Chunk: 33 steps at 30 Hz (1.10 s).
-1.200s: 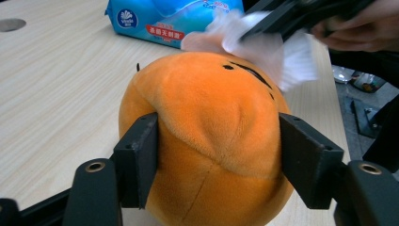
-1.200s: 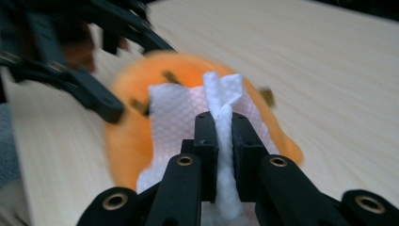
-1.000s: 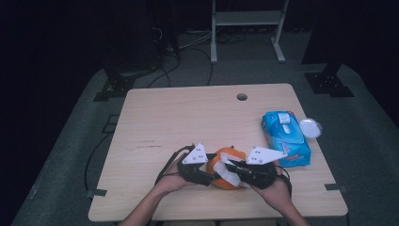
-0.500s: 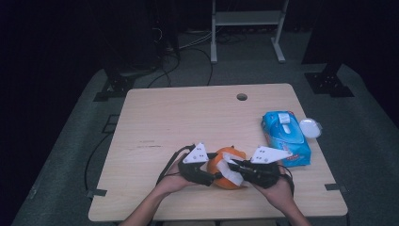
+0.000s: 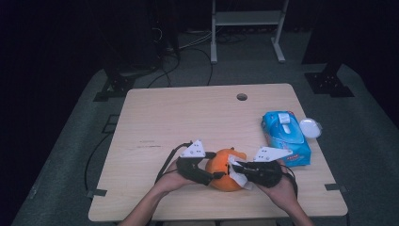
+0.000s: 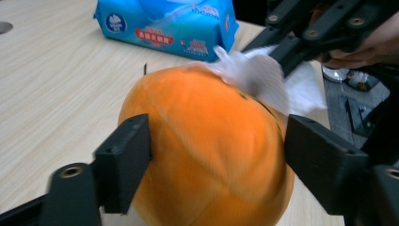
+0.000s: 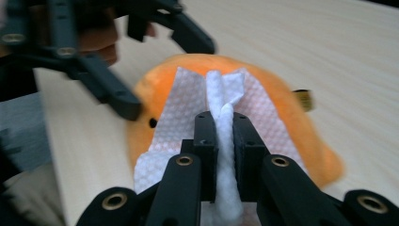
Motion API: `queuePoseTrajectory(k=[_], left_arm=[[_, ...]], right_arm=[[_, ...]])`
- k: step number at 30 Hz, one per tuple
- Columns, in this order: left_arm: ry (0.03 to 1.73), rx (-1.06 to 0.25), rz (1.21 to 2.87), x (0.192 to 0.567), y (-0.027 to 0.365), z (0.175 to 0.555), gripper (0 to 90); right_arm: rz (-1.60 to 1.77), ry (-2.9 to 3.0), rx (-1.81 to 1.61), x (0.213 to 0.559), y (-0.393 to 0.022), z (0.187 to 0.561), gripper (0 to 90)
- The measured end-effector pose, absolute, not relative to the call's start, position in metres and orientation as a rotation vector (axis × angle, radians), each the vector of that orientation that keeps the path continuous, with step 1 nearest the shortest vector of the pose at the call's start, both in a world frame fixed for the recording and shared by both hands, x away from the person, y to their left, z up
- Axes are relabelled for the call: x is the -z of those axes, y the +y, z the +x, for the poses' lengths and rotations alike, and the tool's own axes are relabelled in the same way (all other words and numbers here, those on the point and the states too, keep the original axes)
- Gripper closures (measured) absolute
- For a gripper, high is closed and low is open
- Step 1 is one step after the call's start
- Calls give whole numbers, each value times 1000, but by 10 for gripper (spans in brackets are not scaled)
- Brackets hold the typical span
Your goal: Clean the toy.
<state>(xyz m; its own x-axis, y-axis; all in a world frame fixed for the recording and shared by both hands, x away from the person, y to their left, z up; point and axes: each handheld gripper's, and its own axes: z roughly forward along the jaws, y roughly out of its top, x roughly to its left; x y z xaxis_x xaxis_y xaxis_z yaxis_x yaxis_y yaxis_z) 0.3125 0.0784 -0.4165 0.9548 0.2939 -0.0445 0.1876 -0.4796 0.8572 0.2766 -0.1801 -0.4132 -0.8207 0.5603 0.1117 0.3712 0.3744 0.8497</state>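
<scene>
An orange plush toy (image 5: 225,172) lies near the table's front edge. My left gripper (image 5: 212,175) straddles it from the left. In the left gripper view its jaws (image 6: 216,141) have just been opening, with the toy (image 6: 207,150) between them and both pads still touching its sides. My right gripper (image 5: 235,167) comes in from the right, shut on a white wipe (image 5: 238,175). In the right gripper view the jaws (image 7: 225,122) pinch a fold of the wipe (image 7: 221,94), which is spread over the toy (image 7: 155,94). The wipe (image 6: 256,75) lies on the toy's top.
A blue pack of wet wipes (image 5: 285,136) lies at the right of the wooden table (image 5: 188,122), with a white round lid (image 5: 310,127) beside it at the edge. A small hole (image 5: 242,97) is near the far edge. Both forearms enter from the front edge.
</scene>
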Motion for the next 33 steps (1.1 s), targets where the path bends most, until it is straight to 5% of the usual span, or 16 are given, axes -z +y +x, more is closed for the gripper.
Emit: queuePoseTrajectory(k=[13,21,27,33], left_arm=[[214,-179,2113,418,76,304,384],[390,-20,2056,422,81,320,240],[316,-97,2084,422,81,314,364],[176,-183,2121,417,70,300,383]], right_arm=[[776,2377,-1432,400,-171,269,806],[843,2446,-1413,413,-178,275,810],[779,2439,-1394,405,-168,268,809],[703,2390,-1399,394,-158,264,806]])
